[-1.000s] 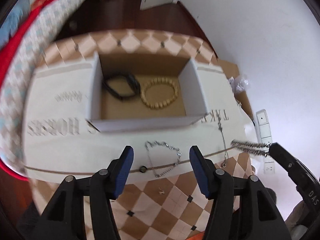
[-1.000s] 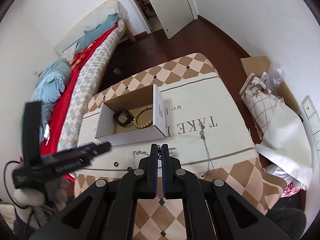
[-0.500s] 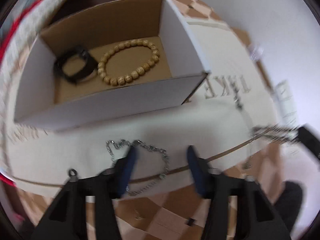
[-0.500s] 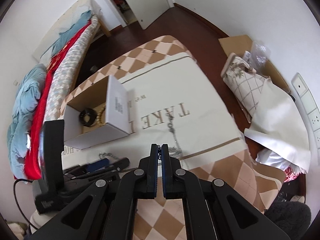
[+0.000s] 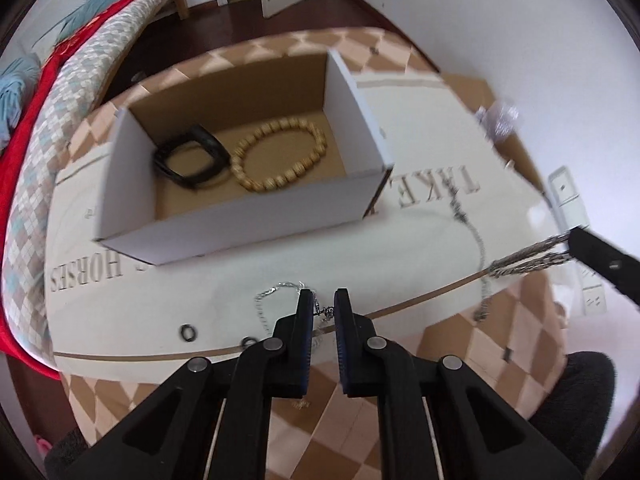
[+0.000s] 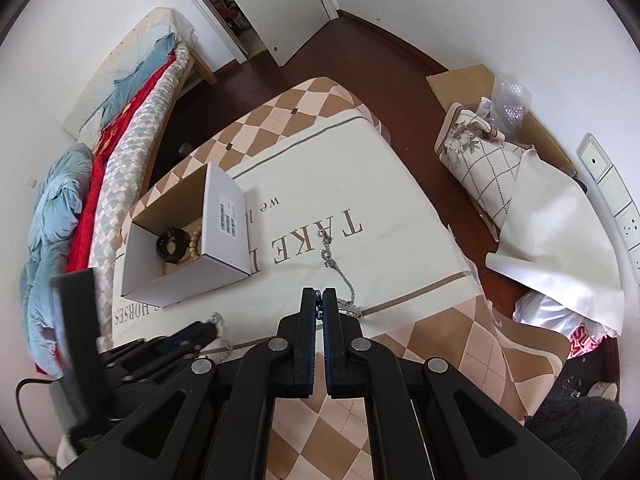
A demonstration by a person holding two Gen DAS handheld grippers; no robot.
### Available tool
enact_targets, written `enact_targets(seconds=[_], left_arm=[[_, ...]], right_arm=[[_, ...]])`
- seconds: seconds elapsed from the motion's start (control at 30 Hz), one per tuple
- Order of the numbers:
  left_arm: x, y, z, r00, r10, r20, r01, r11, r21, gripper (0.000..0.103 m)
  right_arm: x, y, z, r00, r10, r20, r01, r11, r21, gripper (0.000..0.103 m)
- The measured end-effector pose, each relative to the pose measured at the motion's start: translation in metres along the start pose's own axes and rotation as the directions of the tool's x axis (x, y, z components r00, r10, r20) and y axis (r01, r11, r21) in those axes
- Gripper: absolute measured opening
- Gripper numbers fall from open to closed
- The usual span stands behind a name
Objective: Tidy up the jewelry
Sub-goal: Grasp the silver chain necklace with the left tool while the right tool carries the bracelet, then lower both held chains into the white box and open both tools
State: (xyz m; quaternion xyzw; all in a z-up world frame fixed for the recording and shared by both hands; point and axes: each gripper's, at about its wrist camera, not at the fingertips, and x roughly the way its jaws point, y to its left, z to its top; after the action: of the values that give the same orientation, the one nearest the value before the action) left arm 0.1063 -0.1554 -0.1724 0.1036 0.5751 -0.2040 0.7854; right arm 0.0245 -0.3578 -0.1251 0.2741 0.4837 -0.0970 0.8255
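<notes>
A white cardboard box [image 5: 256,216] on the table holds a black bracelet [image 5: 192,158] and a tan bead bracelet [image 5: 280,154]. My left gripper [image 5: 323,305] is shut on a thin silver chain bracelet [image 5: 276,292] lying in front of the box. My right gripper [image 6: 319,300] is shut on a thick silver chain [image 5: 528,258], which hangs from it at the right of the left wrist view. A long silver necklace [image 6: 338,270] lies on the cloth by the word TAKE. The box also shows in the right wrist view [image 6: 224,216].
Two small black rings [image 5: 188,332] lie on the cloth at the front left. A bed with a red and blue cover [image 6: 100,148] runs along the left. A patterned bag [image 6: 480,164] and cardboard sit on the floor at the right.
My left gripper dropped to the thin chain bracelet and closed on it. My right gripper stayed shut on the thick chain and shifted to the right.
</notes>
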Motion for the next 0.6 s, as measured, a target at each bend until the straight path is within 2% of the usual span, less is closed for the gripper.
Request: enact_targets(seconds=[0.17,0.37,0.47,0.6], left_arm=[[-0.041,0.015,0.011,0.997,-0.041,0.061,0.042,0.999,-0.027,0.008],[-0.102,0.030,0.037,0.983,-0.093,0.159,0.101,0.994,-0.039,0.008],[-0.121,0.036,0.055,0.975,-0.097,0.200,0.104,0.994,-0.024,0.008],[-0.128,0.053,0.076,0.972,-0.065,0.227,0.073,0.997,-0.026,0.008]], right_arm=[[-0.016,0.010,0.005,0.999,0.036,0.023,-0.036,0.999,-0.009,0.003],[-0.036,0.037,0.022,0.993,0.100,0.054,-0.098,0.994,-0.052,0.003],[-0.043,0.058,0.034,0.989,0.132,0.063,-0.126,0.988,-0.094,0.003],[-0.042,0.090,0.051,0.986,0.155,0.067,-0.143,0.978,-0.154,0.003]])
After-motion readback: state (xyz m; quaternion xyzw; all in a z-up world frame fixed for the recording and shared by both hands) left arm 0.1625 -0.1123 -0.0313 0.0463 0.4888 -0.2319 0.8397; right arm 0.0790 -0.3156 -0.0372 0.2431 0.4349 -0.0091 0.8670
